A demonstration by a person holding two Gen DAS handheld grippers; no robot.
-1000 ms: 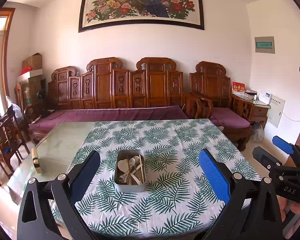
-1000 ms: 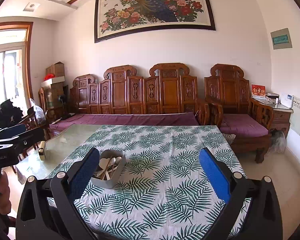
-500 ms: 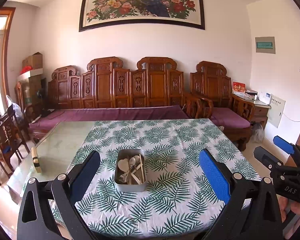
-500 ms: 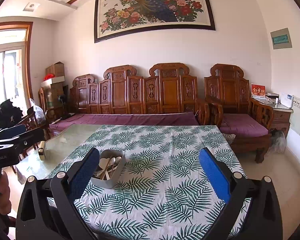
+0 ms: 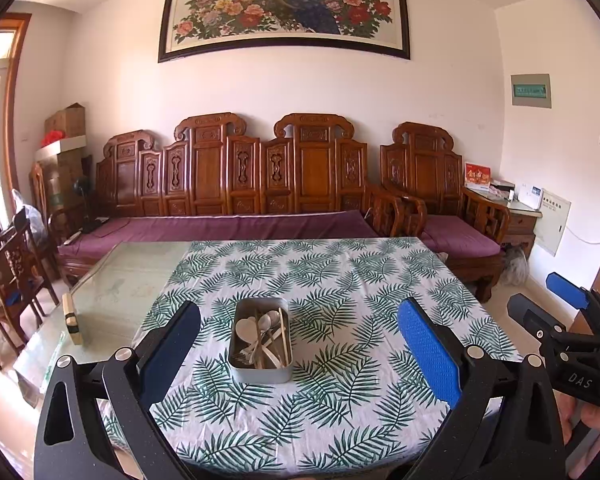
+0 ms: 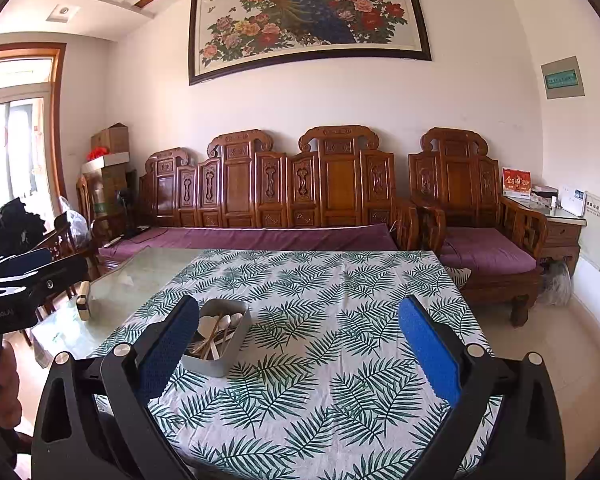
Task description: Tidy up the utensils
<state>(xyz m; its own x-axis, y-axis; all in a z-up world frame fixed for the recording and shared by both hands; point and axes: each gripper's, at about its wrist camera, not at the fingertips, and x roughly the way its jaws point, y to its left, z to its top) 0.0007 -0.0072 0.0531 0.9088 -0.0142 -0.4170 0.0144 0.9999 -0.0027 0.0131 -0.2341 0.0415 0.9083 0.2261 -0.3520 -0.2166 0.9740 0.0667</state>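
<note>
One big table [image 5: 112, 292], half bare glass on the left, half under one leafy cloth [image 5: 340, 280]. Near the middle of the cloth, one small grey metal box [image 5: 260, 370], looks light and hard, likely easy to push by mistake. Inside, a jumbled heap of utensils [image 5: 262, 338]: one pale heart-shaped spoon head, about two shiny spoons, some thin sticks like chopsticks, too tangled to count well. Probably light, stiff and slippery; best pinched on a thin handle, one at a time. One small block [image 5: 71, 318] at the left edge of the glass. Left gripper [image 5: 300, 344] spread wide, holding nothing, up above the near edge, box straight ahead. Right gripper [image 6: 298, 340] also wide apart and bare, box near its left finger.
</note>
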